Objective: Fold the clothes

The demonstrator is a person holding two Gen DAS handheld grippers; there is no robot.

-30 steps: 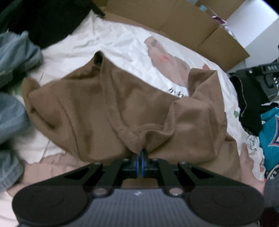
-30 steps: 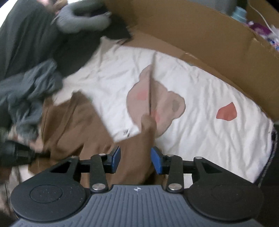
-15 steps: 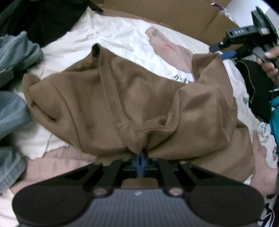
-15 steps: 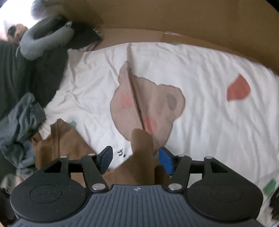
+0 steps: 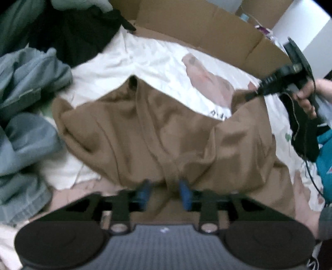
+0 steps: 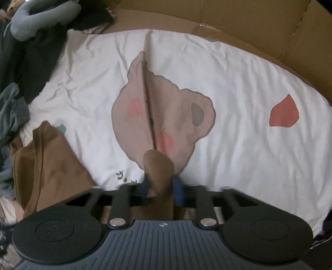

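Note:
A brown garment (image 5: 166, 128) lies crumpled on a white bear-print sheet (image 5: 145, 60). My left gripper (image 5: 164, 192) is at its near edge. The jaws are opening, and a ridge of the brown cloth still lies between the blue pads (image 5: 143, 191), which no longer pinch it. My right gripper (image 6: 161, 190) is closing, its pads pressing on a far corner of the brown garment (image 6: 158, 166). In the left wrist view the right gripper (image 5: 251, 95) sits at that corner, with a hand (image 5: 307, 99) on its handle.
Cardboard walls (image 6: 207, 16) ring the far side of the sheet (image 6: 228, 103). Grey-blue clothes (image 5: 27, 83) and dark clothes (image 5: 78, 33) pile up on the left. A black garment (image 5: 305, 133) and a teal one (image 5: 325, 157) lie on the right.
The left jaws, pinched on the garment's fold, have parted. The right gripper came down over the garment's far corner, and its wide jaws have closed on it.

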